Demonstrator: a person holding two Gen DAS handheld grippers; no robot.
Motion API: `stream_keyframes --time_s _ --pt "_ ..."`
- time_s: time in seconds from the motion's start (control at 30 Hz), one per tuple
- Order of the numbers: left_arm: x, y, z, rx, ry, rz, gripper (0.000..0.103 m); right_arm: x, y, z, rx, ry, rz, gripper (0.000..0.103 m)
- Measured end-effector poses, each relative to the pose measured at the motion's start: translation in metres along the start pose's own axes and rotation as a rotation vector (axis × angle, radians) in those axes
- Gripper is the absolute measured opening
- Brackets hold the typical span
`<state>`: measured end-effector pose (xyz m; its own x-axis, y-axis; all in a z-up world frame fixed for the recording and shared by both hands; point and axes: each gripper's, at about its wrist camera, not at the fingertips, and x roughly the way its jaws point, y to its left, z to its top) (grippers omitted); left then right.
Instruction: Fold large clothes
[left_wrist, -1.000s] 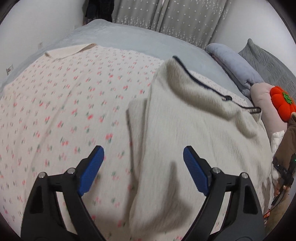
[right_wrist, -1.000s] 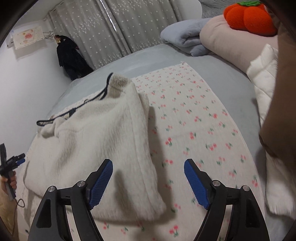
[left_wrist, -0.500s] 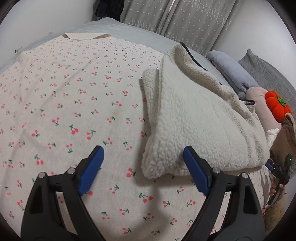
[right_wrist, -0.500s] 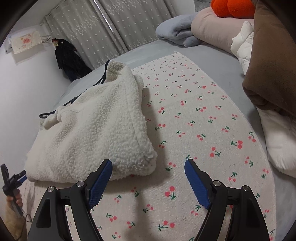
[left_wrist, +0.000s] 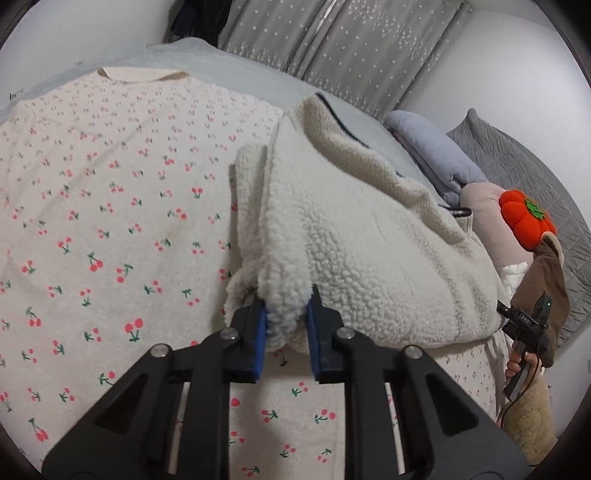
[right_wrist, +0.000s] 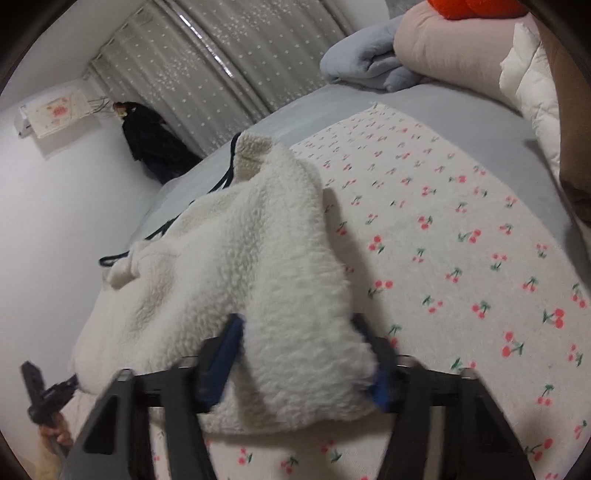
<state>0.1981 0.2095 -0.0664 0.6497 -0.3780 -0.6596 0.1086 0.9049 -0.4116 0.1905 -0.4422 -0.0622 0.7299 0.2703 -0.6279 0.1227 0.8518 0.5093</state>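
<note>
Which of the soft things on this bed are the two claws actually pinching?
The white fleece. Both the left gripper and right gripper have just closed on its near edge; the cherry-print blanket only lies flat underneath it.

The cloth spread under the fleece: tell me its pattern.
Cream cloth printed with small red cherries on green stems, clearest in the left wrist view.

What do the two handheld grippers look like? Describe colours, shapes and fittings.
The left gripper and the right gripper match: black angular frames with triangular cut-outs, silver bolts at the pivots, and jaws lined with blue ribbed pads.
</note>
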Motion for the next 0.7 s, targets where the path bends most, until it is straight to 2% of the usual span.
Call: stream_keyframes --time_s 0.03,0.1,0.23,0.37,0.4,0.47,0.5,0.53,0.57,0.6,0.63,0.7 --pt "-0.004 -0.002 0.003 -0.002 -0.013 0.004 0.019 -0.003 0.001 0.002 0.004 -0.005 -0.007 0.029" --pt "-0.014 -0.006 0.01 -0.01 -0.043 0.01 0.018 -0.017 0.003 0.006 0.035 -0.036 0.001 0.018" --pt "-0.014 0.001 0.019 -0.024 -0.048 0.048 0.018 -0.039 0.011 0.012 0.042 -0.088 -0.006 0.017" --pt "0.024 0.023 -0.002 -0.045 0.096 0.1 0.019 -0.016 -0.013 0.007 0.133 -0.01 -0.009 0.017" --pt "0.026 0.023 -0.007 -0.036 0.101 0.103 0.023 -0.009 -0.019 0.002 0.152 0.015 -0.011 0.019" --pt "0.02 0.021 -0.009 -0.031 0.089 0.104 0.034 -0.011 -0.022 -0.006 0.161 -0.004 0.006 0.025" --pt "0.016 0.02 -0.007 -0.041 0.087 0.102 0.047 -0.014 -0.022 -0.007 0.166 -0.008 0.008 0.034" --pt "0.014 0.021 -0.005 -0.05 0.089 0.104 0.064 -0.017 -0.023 -0.007 0.173 -0.008 0.003 0.043" --pt "0.012 0.023 -0.001 -0.059 0.087 0.106 0.071 -0.021 -0.023 -0.006 0.177 -0.011 -0.009 0.049" --pt "0.011 0.026 0.001 -0.072 0.081 0.103 0.078 -0.025 -0.024 -0.005 0.179 -0.021 -0.019 0.064" --pt "0.012 0.028 0.004 -0.088 0.084 0.092 0.078 -0.029 -0.024 -0.005 0.185 -0.037 -0.023 0.075" --pt "0.021 0.034 0.008 -0.152 0.115 0.062 0.079 -0.031 -0.026 -0.007 0.209 -0.055 0.02 0.079"
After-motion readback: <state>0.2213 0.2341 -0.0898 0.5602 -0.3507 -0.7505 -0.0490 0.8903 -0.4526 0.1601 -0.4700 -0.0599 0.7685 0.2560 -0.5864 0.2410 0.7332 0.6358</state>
